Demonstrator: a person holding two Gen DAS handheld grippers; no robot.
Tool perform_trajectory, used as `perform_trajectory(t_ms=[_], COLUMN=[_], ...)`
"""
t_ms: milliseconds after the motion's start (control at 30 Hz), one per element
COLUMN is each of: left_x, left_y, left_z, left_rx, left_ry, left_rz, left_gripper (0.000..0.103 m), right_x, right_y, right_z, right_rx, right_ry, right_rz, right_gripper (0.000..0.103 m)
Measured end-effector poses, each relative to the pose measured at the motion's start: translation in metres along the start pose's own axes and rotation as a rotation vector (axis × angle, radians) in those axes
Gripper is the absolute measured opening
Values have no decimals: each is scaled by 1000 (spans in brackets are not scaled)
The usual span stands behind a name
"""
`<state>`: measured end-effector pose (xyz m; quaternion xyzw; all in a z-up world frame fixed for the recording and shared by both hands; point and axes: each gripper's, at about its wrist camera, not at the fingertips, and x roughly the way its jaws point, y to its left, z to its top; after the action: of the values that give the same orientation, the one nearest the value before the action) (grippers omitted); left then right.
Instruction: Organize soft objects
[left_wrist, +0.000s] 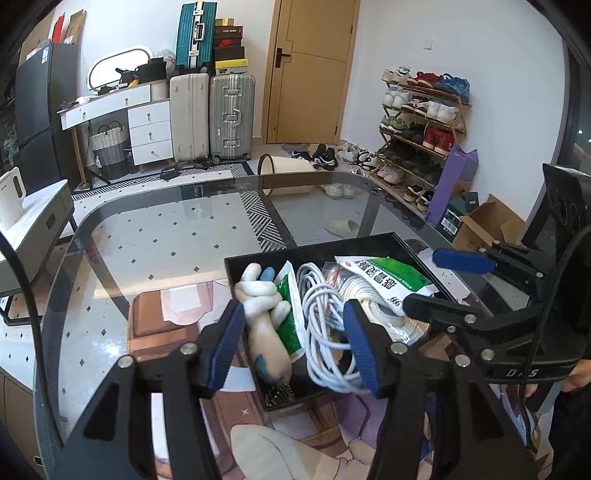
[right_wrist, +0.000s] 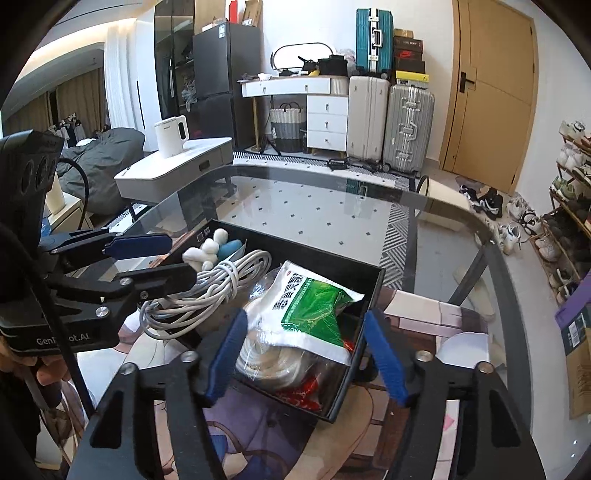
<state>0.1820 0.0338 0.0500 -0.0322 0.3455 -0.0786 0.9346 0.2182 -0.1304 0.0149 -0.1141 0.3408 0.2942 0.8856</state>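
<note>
Both hand-held grippers are hovering over a black tray (right_wrist: 373, 291) that is sitting on the glass bench near its near edge. The tray is holding the soft things: a white plush toy (left_wrist: 264, 321) lying along the tray's left wall, a coiled white cable (left_wrist: 321, 332) beside it toward the middle, a bundle of white rope (right_wrist: 266, 358) in clear wrap toward the right, and a green-and-white sachet (right_wrist: 314, 306) lying on top of that rope.

The left hand-held gripper (left_wrist: 291, 347) is standing open, its blue pads spread and holding nothing; the plush toy and the left part of the cable are lying between them, just ahead. The toy's long axis is running away from this gripper, roughly in line with the fingers, so the pads would be closing across its narrow body.

The right hand-held gripper (right_wrist: 306, 350) is also standing open and empty, with the sachet and rope bundle directly ahead between its pads, at the tray's right end.

Judging from this, the left hand is the nearer one to the toy and cable, the right to the sachet and rope. Whether either gripper is touching anything cannot be told.
</note>
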Motion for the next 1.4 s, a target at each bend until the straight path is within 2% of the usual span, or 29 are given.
perform_trajectory(t_ms=[33, 67, 100, 167, 200, 333, 500, 667, 1100, 1400], left_x=[-3, -6, -9, -18, -22, -34, -49, -62, -60, -59], left_y=[0, 1, 2, 4, 5, 5, -1, 1, 9, 13], left_z=[-1, -2, -4, -8, -9, -20, -36, -51, -85, -86], left_rx=[1, -1, -3, -20, -26, -29, -1, -37, -96, -122], left_ry=[-4, -9, -14, -43, -57, -79, -146, -202, -257, -269], left_rz=[3, 5, 7, 16, 15, 24, 88, 141, 176, 175], left_gripper=[58, 64, 79, 96, 98, 100, 103, 103, 103, 103], right_x=[-3, -6, -11, -18, -22, -36, -52, -61, -73, -76], right_y=[0, 0, 0, 0, 0, 0, 2, 9, 12, 15], right_z=[-1, -2, -3, -6, -8, -20, -37, -56, -73, -82], right_rx=[-1, 0, 5, 16, 23, 61, 100, 112, 131, 113], right_ry=[-7, -17, -35, -67, -82, -128, -187, -214, -301, -341], right_rz=[0, -2, -2, 9, 13, 9, 14, -37, -40, -55], right_gripper=[75, 79, 86, 93, 95, 102, 102, 102, 102, 102])
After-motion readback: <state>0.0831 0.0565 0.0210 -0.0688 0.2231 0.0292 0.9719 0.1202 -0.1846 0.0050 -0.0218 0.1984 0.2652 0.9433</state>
